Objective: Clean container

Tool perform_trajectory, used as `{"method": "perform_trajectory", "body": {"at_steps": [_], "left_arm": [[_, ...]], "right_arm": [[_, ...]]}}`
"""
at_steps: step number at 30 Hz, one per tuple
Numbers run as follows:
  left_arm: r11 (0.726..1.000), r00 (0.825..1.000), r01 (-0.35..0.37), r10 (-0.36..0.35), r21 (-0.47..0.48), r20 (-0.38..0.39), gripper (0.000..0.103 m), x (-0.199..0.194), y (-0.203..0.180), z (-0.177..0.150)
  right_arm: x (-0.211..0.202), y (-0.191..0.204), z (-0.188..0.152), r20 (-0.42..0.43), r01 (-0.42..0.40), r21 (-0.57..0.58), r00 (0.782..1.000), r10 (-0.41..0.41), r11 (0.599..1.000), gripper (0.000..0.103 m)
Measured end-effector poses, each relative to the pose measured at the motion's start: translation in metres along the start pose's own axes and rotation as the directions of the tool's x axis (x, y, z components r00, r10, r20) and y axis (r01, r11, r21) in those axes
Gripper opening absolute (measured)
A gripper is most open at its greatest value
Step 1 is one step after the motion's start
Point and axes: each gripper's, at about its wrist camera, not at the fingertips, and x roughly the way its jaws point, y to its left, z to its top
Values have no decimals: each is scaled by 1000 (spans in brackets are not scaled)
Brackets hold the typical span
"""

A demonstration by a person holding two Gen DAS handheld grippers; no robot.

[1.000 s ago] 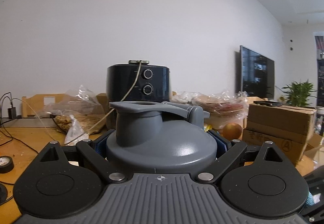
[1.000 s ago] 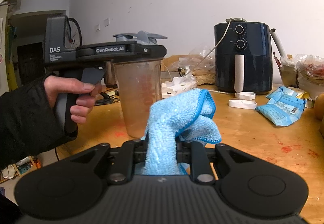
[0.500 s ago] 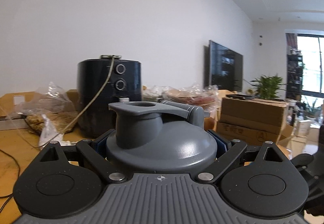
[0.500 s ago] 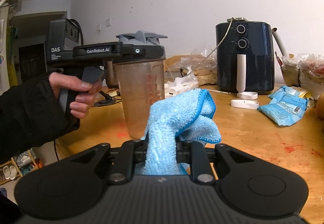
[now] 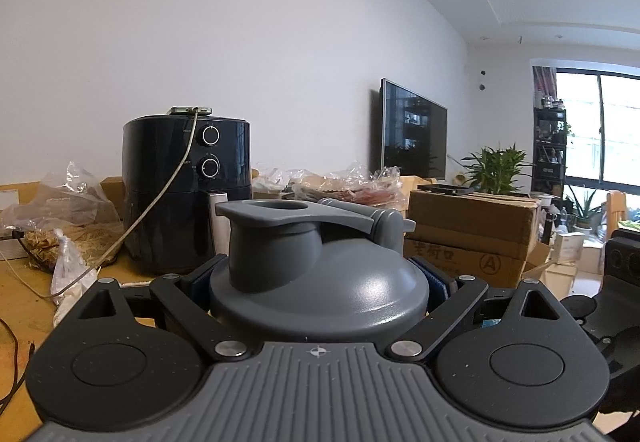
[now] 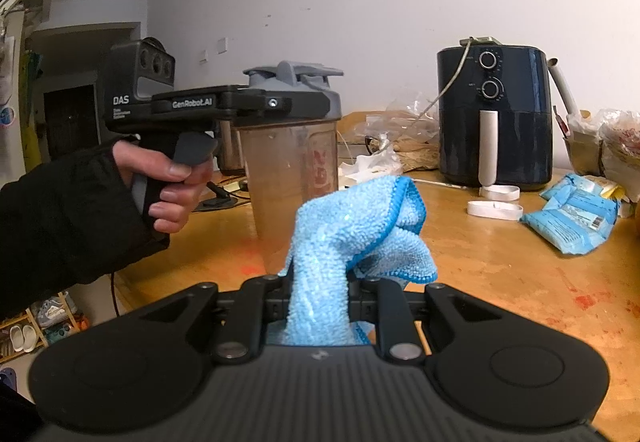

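Observation:
A clear, smeared shaker container (image 6: 292,170) with a grey flip-top lid (image 6: 296,76) stands upright over the wooden table (image 6: 500,274). My left gripper (image 6: 280,106), held by a hand (image 6: 172,182) in a black sleeve, is shut on the lid rim. The left wrist view shows that lid (image 5: 316,282) filling the space between the left gripper's (image 5: 318,278) blue pads. My right gripper (image 6: 320,282) is shut on a bunched blue microfibre cloth (image 6: 360,226), just in front of and right of the container, apart from it.
A black air fryer (image 6: 494,114) stands at the back of the table, with white bands (image 6: 494,208) and blue snack packets (image 6: 568,218) to its right. Plastic bags lie behind the container. A cardboard box (image 5: 468,234) sits beyond the lid.
The left gripper has swung round with the container: the air fryer slid left in its view, and the window came in. The right gripper and cloth have stayed put.

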Motion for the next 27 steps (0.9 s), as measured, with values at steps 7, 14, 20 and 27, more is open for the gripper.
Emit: {"method": "perform_trajectory", "body": {"at_steps": [7, 14, 20, 27], "left_arm": [[1000, 1000, 0, 0, -1, -7, 95, 0, 0, 2], [1000, 1000, 0, 0, -2, -12, 95, 1, 1, 2], [1000, 1000, -1, 0, -10, -23, 96, 1, 2, 4], [1000, 1000, -3, 3, -13, -26, 95, 1, 3, 4]], "right_arm": [[18, 10, 12, -1, -27, -50, 1000, 27, 998, 15], [44, 17, 21, -6, -47, -77, 999, 47, 996, 15], [57, 23, 25, -5, -27, -100, 1000, 27, 995, 23], [58, 29, 29, -28, 7, -106, 1000, -10, 994, 23]]}}
